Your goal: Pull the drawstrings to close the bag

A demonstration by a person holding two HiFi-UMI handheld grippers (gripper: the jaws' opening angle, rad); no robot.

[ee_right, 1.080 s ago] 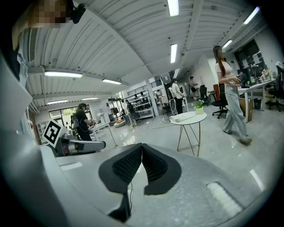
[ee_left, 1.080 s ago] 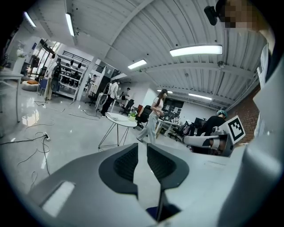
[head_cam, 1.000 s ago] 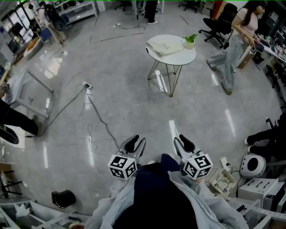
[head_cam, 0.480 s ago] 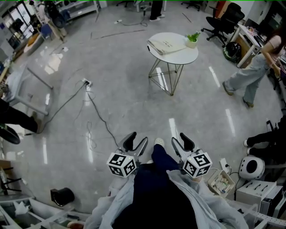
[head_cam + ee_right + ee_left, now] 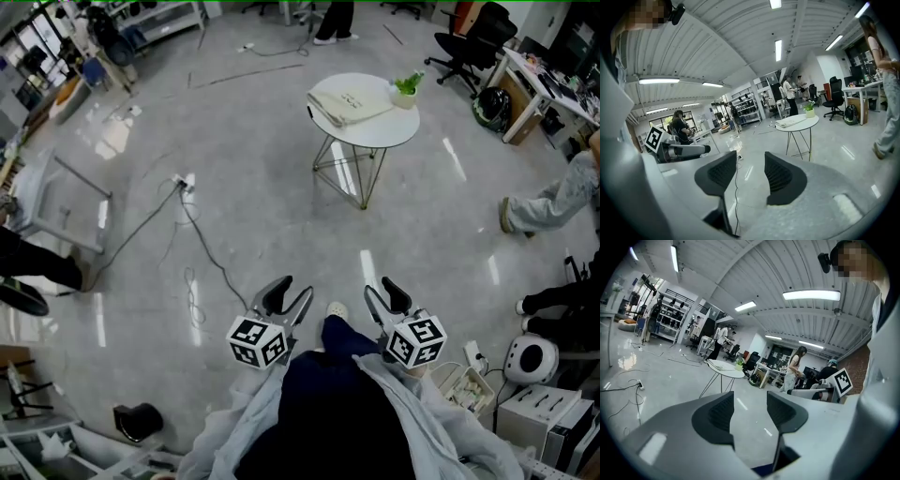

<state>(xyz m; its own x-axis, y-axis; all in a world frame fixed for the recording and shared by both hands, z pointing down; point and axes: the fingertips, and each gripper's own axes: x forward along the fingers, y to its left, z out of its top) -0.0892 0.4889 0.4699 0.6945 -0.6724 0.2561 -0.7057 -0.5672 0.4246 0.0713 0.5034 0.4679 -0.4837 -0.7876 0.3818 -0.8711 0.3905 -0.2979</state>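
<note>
Head view: the left gripper (image 5: 289, 298) and right gripper (image 5: 382, 295) were held near the person, side by side. The bag (image 5: 349, 98) lay on the round table (image 5: 398, 127), far off and well apart from both.

Left gripper view: jaws apart and closing, nothing between them.

Right gripper view: jaws released, empty; the bag (image 5: 790, 122) lay far right.

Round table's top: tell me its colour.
The table top is white; the head view shows it best.
</note>
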